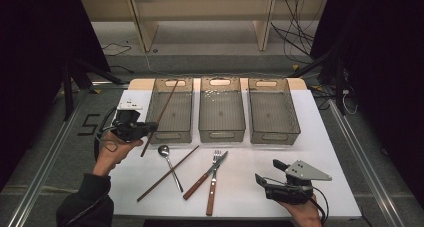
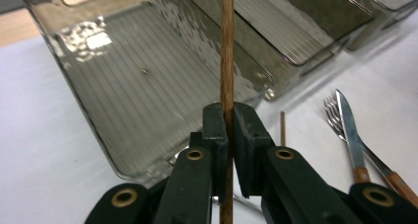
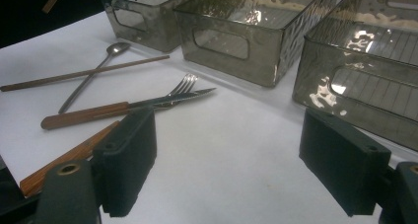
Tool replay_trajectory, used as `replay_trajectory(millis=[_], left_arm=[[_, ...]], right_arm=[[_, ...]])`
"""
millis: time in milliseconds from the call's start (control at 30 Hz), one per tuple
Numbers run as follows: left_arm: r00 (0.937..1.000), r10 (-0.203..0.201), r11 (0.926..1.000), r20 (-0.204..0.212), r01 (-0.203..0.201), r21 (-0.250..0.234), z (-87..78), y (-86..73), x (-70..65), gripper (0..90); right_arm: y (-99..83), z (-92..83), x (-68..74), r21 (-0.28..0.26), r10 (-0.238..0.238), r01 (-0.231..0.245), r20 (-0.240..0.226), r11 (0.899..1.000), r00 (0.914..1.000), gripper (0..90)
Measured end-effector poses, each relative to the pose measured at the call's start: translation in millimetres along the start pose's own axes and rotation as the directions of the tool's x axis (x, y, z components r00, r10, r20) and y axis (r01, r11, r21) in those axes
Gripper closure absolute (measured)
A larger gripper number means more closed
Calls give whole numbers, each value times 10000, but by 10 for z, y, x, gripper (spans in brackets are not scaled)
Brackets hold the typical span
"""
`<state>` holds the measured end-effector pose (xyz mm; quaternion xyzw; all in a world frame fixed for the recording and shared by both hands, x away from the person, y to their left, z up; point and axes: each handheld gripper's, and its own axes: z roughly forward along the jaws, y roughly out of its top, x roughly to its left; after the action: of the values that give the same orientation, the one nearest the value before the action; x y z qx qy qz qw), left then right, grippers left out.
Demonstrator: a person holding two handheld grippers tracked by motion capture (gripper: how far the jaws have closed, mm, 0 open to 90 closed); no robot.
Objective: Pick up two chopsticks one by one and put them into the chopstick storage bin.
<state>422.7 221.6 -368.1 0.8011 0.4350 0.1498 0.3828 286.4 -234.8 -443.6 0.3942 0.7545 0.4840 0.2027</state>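
The left tongs [image 2: 228,135] are pinching a thin brown wooden chopstick [image 2: 226,46] a little way up from its lower end; in the left gripper view the black pads press on it from both sides. In the high view the stick slants from the left tongs [image 1: 145,128] up over the leftmost smoky-grey clear plastic bin [image 1: 186,94], its far tip near the bin's back handle and its near end hanging past the front wall, above the white table [image 1: 250,187]. The step in hand looks like sorting cutlery into bins, with this chopstick on its way in. The next move calls for laying the stick level along the length of the bin, so both ends clear the walls, then spreading the pads.

The right tongs [image 3: 229,160] stand spread wide and empty, low over the table's near right part. Between the hands lie a second brown wooden chopstick [image 1: 167,173], a steel spoon [image 1: 169,164], and a wooden-handled knife [image 1: 202,179] crossed over a wooden-handled fork [image 1: 213,187]. The middle bin [image 1: 222,132] and right bin [image 1: 274,134] hold nothing.
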Motion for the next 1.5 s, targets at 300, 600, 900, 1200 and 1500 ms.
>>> replay_trajectory(millis=[300,600,900,1200,1500], left_arm=[[9990,-382,9982,-237,370,-469,63,225,151,841],[9987,-121,9989,-502,98,-468,171,428,195,841],[9979,-243,9989,-606,217,-424,270,526,297,840],[9960,-328,9989,-828,299,-354,396,613,385,840],[9941,-666,9971,-857,631,-430,494,604,461,840]], right_arm=[[4,3,2,-45,-7,6,-27,10000,10000,227],[6,-5,-5,-127,88,-89,-49,9999,9999,217],[11,-17,-15,-262,188,-188,11,9995,9998,183],[14,-17,-11,-322,146,-147,-27,9994,9999,172],[16,-21,-11,-347,140,-142,-45,9993,9999,172]])
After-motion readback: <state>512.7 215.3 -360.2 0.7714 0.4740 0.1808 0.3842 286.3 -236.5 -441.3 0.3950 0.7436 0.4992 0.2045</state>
